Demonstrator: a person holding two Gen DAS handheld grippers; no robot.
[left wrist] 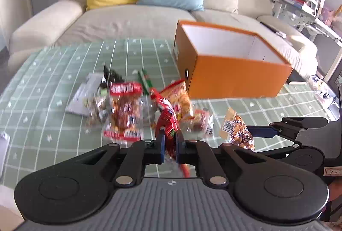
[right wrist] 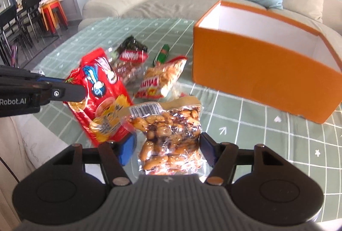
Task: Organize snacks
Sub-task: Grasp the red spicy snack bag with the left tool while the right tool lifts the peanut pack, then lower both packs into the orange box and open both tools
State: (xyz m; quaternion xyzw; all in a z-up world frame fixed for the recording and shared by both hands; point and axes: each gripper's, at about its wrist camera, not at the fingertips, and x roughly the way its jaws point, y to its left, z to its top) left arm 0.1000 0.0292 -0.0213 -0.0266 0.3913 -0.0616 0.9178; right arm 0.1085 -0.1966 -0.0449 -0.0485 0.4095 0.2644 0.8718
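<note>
A red snack bag (left wrist: 167, 122) is pinched by the left gripper (left wrist: 170, 143) above the desk (left wrist: 53, 72). A peanut packet (right wrist: 168, 137) is clamped by the right gripper (right wrist: 167, 145) beside the orange box (right wrist: 256, 72).

The left gripper (left wrist: 170, 146) has its jaws nipped tight on a red snack packet (left wrist: 165, 117). Beyond the jaws more snack packs (left wrist: 125, 107) lie heaped on the green checked worktop (left wrist: 53, 72). Farther out, right of the jaws, stands an open orange box (left wrist: 233, 75). The right gripper (left wrist: 267, 130) reaches in from the right beside a nut packet (left wrist: 239, 131).
</note>
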